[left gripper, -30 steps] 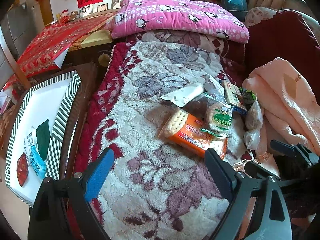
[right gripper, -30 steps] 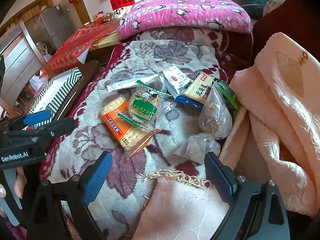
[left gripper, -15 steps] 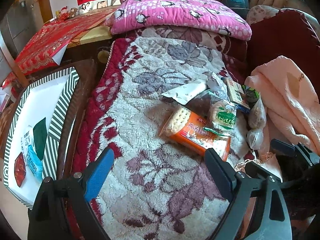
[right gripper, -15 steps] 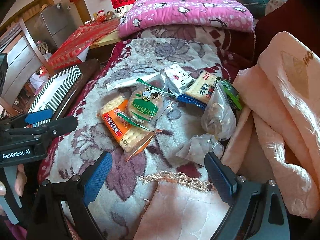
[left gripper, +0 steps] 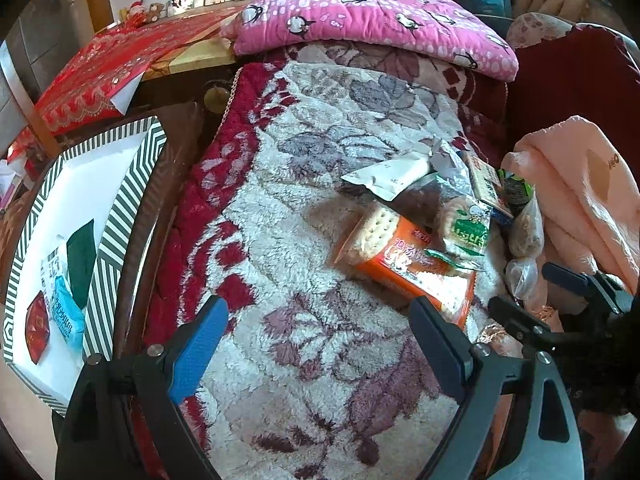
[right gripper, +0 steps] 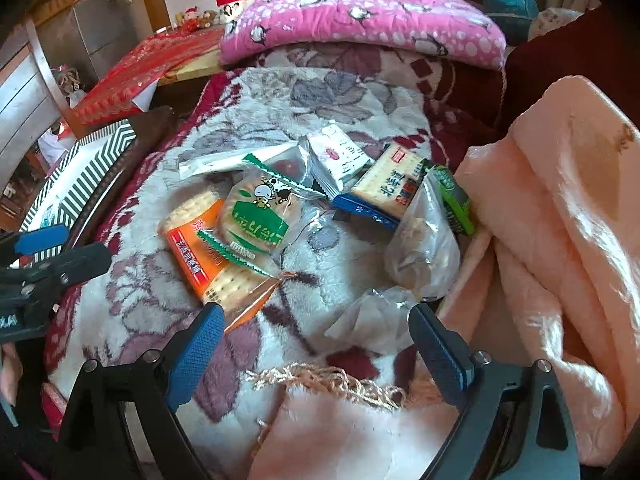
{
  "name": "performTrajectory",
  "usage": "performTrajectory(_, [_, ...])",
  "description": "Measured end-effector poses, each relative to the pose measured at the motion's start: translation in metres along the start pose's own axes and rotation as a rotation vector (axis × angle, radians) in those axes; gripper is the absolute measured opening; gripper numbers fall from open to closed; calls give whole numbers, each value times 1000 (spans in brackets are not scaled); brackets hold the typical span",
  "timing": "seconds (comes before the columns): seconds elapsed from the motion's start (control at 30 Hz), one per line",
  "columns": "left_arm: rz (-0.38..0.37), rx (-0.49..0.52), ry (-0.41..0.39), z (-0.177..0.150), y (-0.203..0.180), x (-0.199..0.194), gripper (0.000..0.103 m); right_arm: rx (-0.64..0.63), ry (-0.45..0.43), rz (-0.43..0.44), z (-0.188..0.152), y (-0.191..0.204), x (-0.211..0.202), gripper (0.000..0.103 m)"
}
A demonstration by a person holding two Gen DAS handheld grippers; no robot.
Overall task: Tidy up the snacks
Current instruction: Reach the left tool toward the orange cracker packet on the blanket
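Note:
A pile of snacks lies on the flowered plush blanket (left gripper: 304,240). An orange cracker pack (left gripper: 404,260) (right gripper: 212,256) lies nearest, with a green-and-white rice cracker bag (right gripper: 260,216) (left gripper: 466,226) on it. Behind are a white sachet (left gripper: 388,174), a blue-edged cracker pack (right gripper: 384,188), a small green packet (right gripper: 454,200) and clear bags (right gripper: 424,240). My left gripper (left gripper: 316,340) is open and empty, short of the orange pack. My right gripper (right gripper: 312,344) is open and empty, just before the pile. A striped box (left gripper: 120,200) at the left holds several packets (left gripper: 64,312).
A pink penguin quilt (left gripper: 372,12) lies at the back. A peach blanket (right gripper: 560,220) is bunched at the right. A table with a red cloth (left gripper: 96,68) stands beyond the box. The box rests on a dark wooden edge (left gripper: 168,184).
Both grippers have moved forward a little toward the snack pile, which now sits closer in the right wrist view. Both stay open. The snacks have not moved.

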State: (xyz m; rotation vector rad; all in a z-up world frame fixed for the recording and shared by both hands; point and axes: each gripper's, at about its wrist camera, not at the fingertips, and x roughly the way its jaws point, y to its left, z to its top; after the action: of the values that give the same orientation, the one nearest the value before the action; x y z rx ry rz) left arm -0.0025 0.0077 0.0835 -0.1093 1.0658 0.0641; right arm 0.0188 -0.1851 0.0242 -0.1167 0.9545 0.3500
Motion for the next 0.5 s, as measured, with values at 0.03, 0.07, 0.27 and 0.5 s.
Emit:
performTrajectory(0.03, [0, -5, 2, 0, 2, 1, 91, 2, 8, 15, 1, 0, 2, 95])
performTrajectory(0.07, [0, -7, 3, 0, 3, 1, 91, 1, 17, 32, 3, 2, 5, 95])
performTrajectory(0.27, [6, -18, 12, 0, 9, 3, 91, -73, 31, 24, 20, 26, 26, 95])
performTrajectory(0.5, [19, -55, 26, 2, 24, 9, 91, -47, 35, -51, 50, 4, 52, 95])
